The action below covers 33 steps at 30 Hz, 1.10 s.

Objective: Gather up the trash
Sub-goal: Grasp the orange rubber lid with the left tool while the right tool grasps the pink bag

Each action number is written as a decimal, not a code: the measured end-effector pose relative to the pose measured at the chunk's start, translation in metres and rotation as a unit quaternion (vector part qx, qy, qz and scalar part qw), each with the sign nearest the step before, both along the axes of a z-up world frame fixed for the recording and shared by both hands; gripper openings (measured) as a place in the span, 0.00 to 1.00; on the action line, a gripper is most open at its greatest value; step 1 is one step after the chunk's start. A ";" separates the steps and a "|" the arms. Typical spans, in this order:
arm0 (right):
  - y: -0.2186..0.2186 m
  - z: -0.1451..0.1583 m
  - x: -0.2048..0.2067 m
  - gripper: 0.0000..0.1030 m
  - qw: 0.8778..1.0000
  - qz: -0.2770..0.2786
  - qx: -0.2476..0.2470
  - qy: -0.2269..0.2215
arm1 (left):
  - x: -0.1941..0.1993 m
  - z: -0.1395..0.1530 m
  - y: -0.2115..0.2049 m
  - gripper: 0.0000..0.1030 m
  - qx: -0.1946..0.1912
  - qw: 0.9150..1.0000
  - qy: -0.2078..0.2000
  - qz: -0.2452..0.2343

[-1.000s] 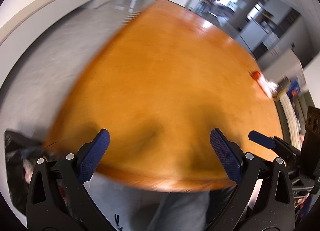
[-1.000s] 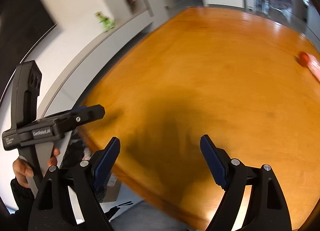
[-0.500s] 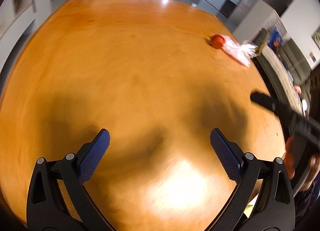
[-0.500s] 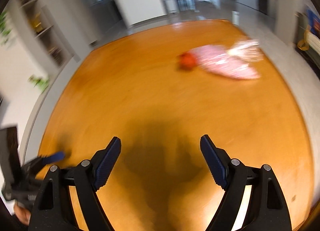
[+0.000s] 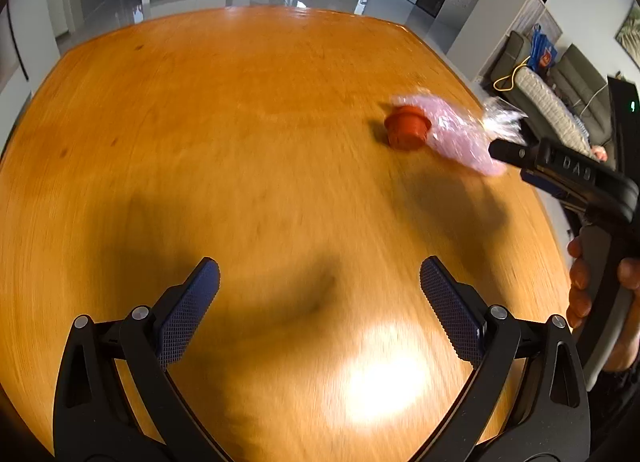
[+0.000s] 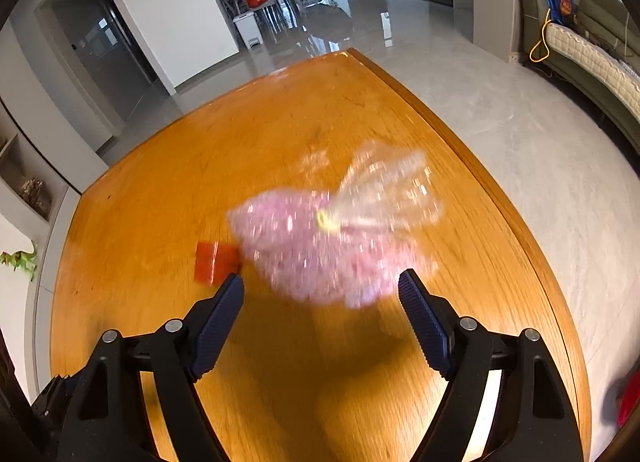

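A pink plastic bag [image 6: 320, 246] tied with a yellow band lies on the orange wooden table [image 6: 160, 189], with a small orange-red cap [image 6: 214, 262] beside it on the left. My right gripper [image 6: 320, 286] is open, its fingertips just short of the bag on either side. In the left wrist view the bag [image 5: 460, 133] and cap [image 5: 406, 127] lie at the far right of the table [image 5: 200, 121]. My left gripper [image 5: 320, 274] is open and empty over bare wood, well short of them. The right gripper's body [image 5: 568, 169] reaches in from the right.
The table's right edge [image 6: 500, 197] runs close to the bag, with grey floor beyond. A sofa [image 6: 592, 57] stands at the far right. A white wall and shelves lie to the left, chairs and an umbrella far behind.
Both grippers have swung from the table's near edge toward the bag and cap. The right gripper has closed in until the bag sits just ahead of its open fingers.
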State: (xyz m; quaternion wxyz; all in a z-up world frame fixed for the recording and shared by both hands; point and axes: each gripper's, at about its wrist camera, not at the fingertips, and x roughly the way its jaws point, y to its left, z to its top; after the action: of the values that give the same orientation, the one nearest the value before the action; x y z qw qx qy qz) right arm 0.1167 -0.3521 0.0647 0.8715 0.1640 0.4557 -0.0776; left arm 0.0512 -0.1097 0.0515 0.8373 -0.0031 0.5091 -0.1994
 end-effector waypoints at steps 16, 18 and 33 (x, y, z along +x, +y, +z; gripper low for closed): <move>-0.017 -0.029 0.000 0.23 0.999 0.022 -0.005 0.040 | 0.070 -0.010 -0.085 0.94 0.032 0.998 -0.032 -0.045; -0.019 -0.029 -0.005 0.23 0.999 0.021 -0.003 0.039 | 0.076 -0.012 -0.095 0.94 0.036 0.997 -0.040 -0.053; -0.009 -0.026 -0.030 0.23 0.999 0.025 0.000 0.046 | 0.064 -0.022 -0.090 0.43 0.011 0.997 0.003 -0.081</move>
State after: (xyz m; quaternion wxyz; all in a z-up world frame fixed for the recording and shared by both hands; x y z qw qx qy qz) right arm 0.0865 -0.3611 0.0391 0.8511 0.1485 0.4996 -0.0633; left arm 0.1154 -0.2001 0.0299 0.8170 0.0473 0.5120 -0.2611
